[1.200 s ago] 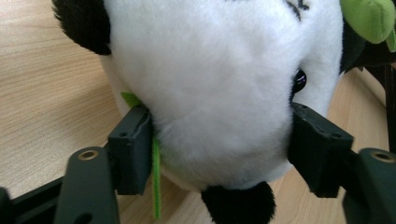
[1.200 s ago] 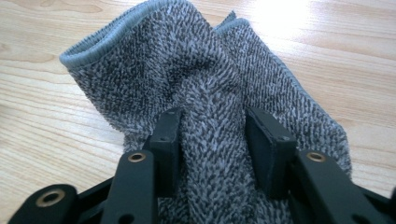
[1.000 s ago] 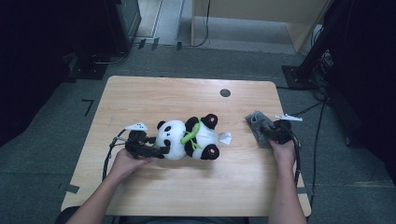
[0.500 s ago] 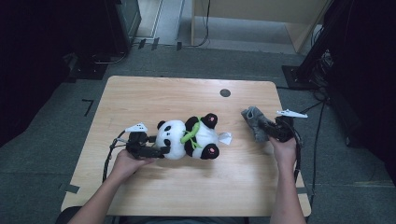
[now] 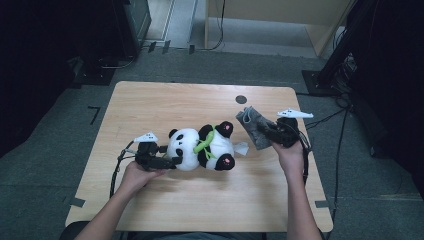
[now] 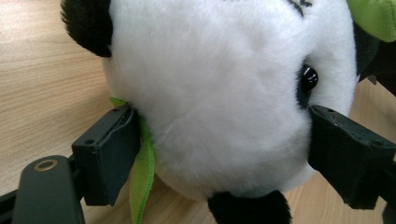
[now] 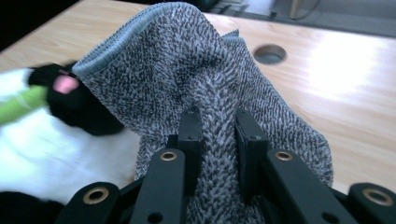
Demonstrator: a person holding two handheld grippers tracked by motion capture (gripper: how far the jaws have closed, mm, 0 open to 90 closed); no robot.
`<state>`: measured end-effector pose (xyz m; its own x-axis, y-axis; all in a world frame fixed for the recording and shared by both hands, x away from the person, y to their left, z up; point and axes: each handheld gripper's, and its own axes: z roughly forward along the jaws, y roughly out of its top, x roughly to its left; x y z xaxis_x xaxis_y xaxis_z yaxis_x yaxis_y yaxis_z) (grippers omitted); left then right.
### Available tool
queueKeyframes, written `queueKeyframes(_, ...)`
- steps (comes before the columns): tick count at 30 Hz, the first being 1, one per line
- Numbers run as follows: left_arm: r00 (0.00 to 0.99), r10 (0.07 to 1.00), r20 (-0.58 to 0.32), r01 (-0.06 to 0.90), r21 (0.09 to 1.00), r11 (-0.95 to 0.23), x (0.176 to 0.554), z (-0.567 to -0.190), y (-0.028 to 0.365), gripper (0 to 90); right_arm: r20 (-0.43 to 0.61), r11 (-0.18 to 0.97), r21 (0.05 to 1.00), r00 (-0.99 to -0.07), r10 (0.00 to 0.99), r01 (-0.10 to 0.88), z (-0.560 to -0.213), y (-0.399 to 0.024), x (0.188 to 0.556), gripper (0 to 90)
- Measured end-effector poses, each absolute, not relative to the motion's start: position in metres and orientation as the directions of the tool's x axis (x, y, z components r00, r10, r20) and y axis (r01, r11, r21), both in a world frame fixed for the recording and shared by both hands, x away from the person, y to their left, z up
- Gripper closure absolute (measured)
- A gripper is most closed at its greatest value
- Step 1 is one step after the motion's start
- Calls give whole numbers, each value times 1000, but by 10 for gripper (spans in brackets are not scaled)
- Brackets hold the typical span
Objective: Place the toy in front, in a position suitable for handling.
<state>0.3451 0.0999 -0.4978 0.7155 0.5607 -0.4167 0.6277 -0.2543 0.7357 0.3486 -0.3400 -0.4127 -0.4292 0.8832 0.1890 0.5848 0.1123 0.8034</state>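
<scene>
The table [image 5: 150,105] carries a plush panda [image 5: 202,147] lying on its side near the middle, toward the near edge. The left gripper [image 5: 172,161] clamps the panda's head between wide-set jaws, steadying it. The right gripper [image 5: 267,132], jaws narrow, pinches a grey cloth [image 5: 252,125] lifted just beyond the panda's feet. Judging by this, wiping the toy comes next: the cloth must swing onto its body.

Each gripper, the left gripper [image 5: 172,161] at lower left of the high view and the right gripper [image 5: 260,131] at right, is black, topped by a pale three-cornered plate and trailing a dark cable. Its blocky jaws carry brass-ringed holes on matte arms. Both forearms look bare, apparently sleeveless.
</scene>
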Motion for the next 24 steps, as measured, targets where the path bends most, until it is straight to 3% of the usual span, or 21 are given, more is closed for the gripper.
queueKeyframes(12,690,583,-429,656,712,-252,344,-493,99,173,159,173,836,-532,832,520,-376,-299,346,762)
queueKeyframes(24,697,585,-415,648,715,-264,344,-492,99,173,160,264,820,-646,746,508,-363,-239,350,761)
